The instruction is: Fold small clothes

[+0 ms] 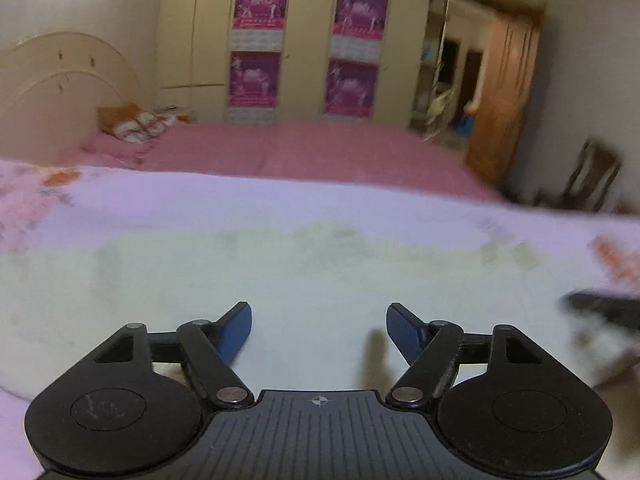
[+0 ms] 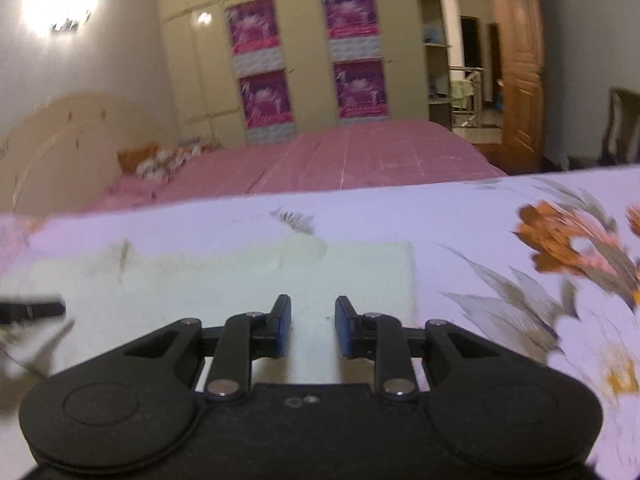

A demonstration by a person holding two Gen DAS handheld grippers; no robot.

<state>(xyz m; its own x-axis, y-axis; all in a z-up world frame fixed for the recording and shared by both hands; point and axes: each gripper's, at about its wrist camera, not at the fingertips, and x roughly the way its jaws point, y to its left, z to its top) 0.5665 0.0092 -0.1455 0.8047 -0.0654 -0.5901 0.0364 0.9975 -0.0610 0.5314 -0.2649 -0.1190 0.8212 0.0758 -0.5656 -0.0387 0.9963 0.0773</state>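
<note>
A pale green garment (image 1: pixel 280 280) lies flat on a lilac flowered sheet (image 1: pixel 240 200). My left gripper (image 1: pixel 319 330) is open, low over the near part of the cloth, holding nothing. In the right wrist view the same pale green garment (image 2: pixel 224 276) lies flat with its right edge just right of my right gripper (image 2: pixel 312 330), which is open with a narrower gap and empty, low over the cloth. The right gripper's finger (image 1: pixel 600 308) shows blurred at the right edge of the left view. The left gripper's finger (image 2: pixel 32 309) shows at the left edge of the right view.
The flowered sheet (image 2: pixel 520 260) covers the near surface with orange flowers at right. Behind it is a pink bed (image 1: pixel 300 152) with pillows (image 1: pixel 136 124) and a cream headboard (image 1: pixel 60 80). A wardrobe with purple posters (image 1: pixel 304 40), a wooden door (image 1: pixel 504 92) and a chair (image 1: pixel 588 176) stand beyond.
</note>
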